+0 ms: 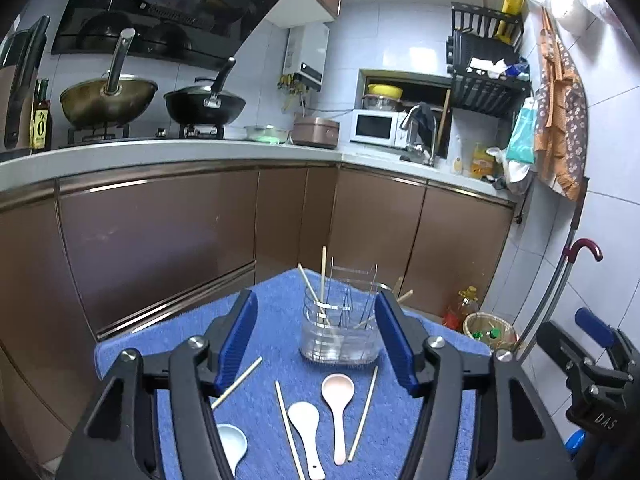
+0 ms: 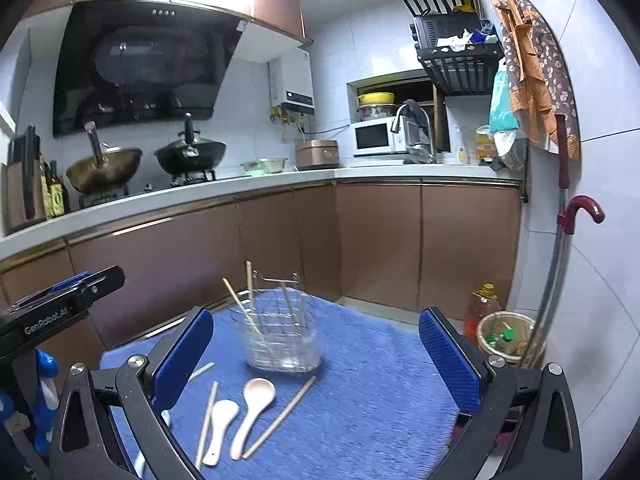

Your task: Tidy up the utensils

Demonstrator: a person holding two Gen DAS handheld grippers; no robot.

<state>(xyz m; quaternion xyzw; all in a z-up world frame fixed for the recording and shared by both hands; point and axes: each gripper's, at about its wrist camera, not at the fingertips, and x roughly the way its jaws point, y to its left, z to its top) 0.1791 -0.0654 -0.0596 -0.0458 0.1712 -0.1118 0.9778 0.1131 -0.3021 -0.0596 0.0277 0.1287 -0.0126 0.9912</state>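
A clear plastic utensil holder (image 1: 340, 330) stands on the blue mat (image 1: 276, 320) and holds a few wooden chopsticks (image 1: 322, 276). In front of it lie a pink spoon (image 1: 339, 404), a white spoon (image 1: 307, 432), a pale blue spoon (image 1: 232, 440) and loose chopsticks (image 1: 363, 412). My left gripper (image 1: 316, 340) is open and empty, above the mat just short of the holder. My right gripper (image 2: 320, 356) is open and empty, above the mat's right half; the holder (image 2: 282, 336), pink spoon (image 2: 254, 408) and white spoon (image 2: 220, 420) lie left of its centre.
Brown cabinets (image 1: 160, 232) and a counter with woks (image 1: 108, 98) stand behind the mat. A wicker bin (image 1: 488, 330), an oil bottle (image 1: 466, 302) and a cane-handled pole (image 1: 560, 292) stand on the floor at the right by the tiled wall.
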